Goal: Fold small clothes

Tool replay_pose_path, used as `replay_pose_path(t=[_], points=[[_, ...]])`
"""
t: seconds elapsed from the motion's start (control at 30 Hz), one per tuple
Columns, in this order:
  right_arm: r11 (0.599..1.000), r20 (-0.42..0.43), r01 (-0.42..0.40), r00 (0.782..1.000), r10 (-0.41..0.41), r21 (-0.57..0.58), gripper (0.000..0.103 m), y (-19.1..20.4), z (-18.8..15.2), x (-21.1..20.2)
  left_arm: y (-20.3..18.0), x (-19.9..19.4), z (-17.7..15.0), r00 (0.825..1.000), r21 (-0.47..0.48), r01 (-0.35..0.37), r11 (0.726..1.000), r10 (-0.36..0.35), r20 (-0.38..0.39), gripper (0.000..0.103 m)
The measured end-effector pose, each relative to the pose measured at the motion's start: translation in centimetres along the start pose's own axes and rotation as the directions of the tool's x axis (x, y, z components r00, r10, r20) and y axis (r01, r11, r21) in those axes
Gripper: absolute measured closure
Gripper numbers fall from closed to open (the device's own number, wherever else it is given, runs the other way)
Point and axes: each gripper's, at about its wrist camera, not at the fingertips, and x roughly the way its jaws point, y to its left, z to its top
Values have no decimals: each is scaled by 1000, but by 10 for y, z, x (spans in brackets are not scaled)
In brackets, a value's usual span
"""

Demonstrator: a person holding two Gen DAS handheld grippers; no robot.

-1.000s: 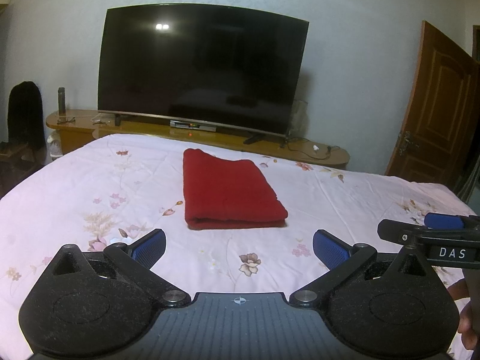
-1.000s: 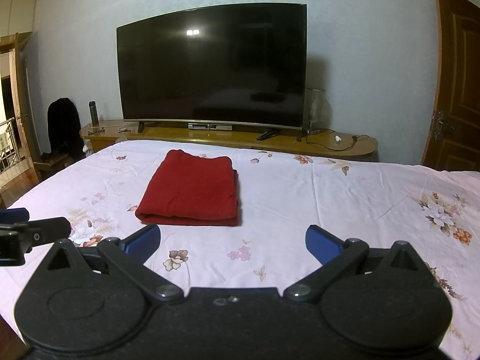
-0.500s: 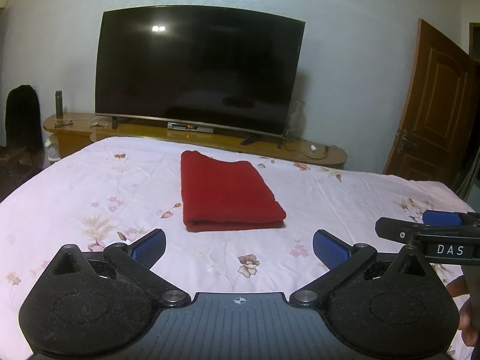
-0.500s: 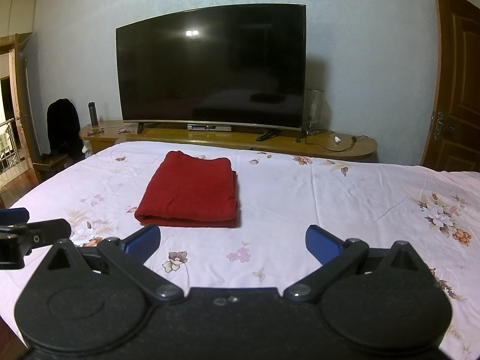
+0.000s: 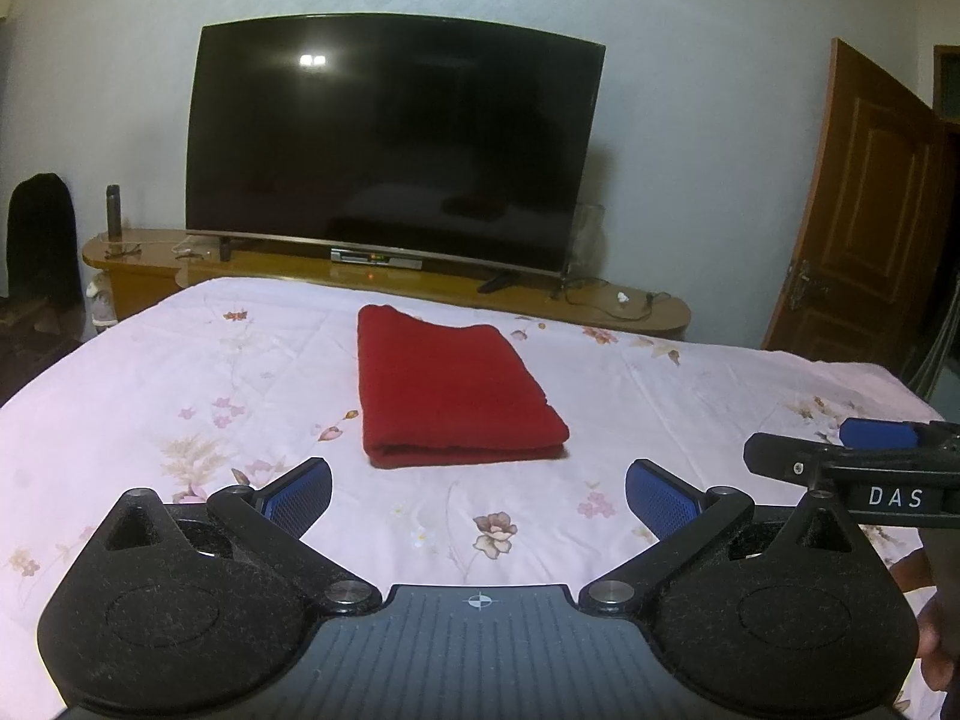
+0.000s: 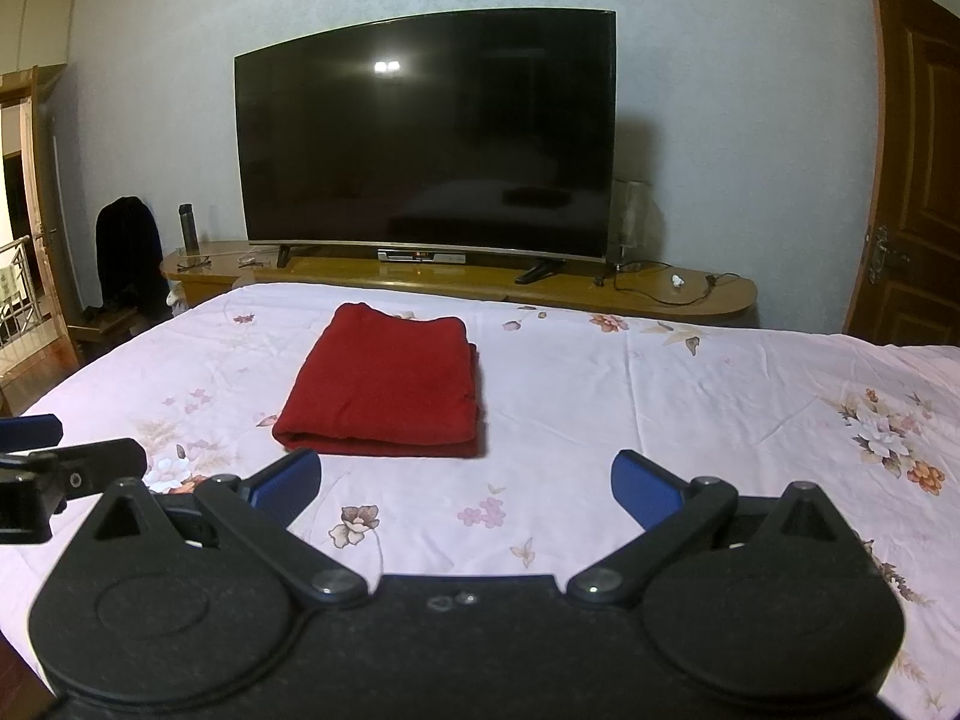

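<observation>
A red garment (image 5: 450,390) lies folded into a neat rectangle on the pink floral bedspread (image 5: 180,372), flat and untouched. My left gripper (image 5: 478,495) hovers just short of its near edge, open, nothing between its blue pads. In the right wrist view the same folded red garment (image 6: 387,387) lies ahead and slightly left on the bedspread (image 6: 690,408). My right gripper (image 6: 465,489) is open and empty, held back from the cloth. The right gripper's finger (image 5: 852,459) shows at the left view's right edge; the left gripper's finger (image 6: 66,471) shows at the right view's left edge.
A large dark television (image 5: 390,144) stands on a low wooden cabinet (image 5: 630,309) beyond the bed's far edge. A wooden door (image 5: 870,210) is at the right. A dark garment on a chair (image 6: 129,252) and a bottle (image 6: 189,227) are at the left.
Both grippers have drawn back and tilted up slightly, so the red garment sits a little lower in both views. The garment itself has not moved; both grippers stay open.
</observation>
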Motion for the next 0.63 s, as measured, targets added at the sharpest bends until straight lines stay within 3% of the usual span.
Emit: replay_pose_path(t=[0.37, 0.63], points=[[1000, -1, -3, 1000, 3, -4, 1, -2, 2, 2, -1, -5, 2, 999, 32, -21, 999, 20, 45, 0], [1000, 2, -14, 1000, 14, -8, 1, -2, 1, 3, -1, -3, 4, 999, 1, -35, 999, 35, 40, 0]])
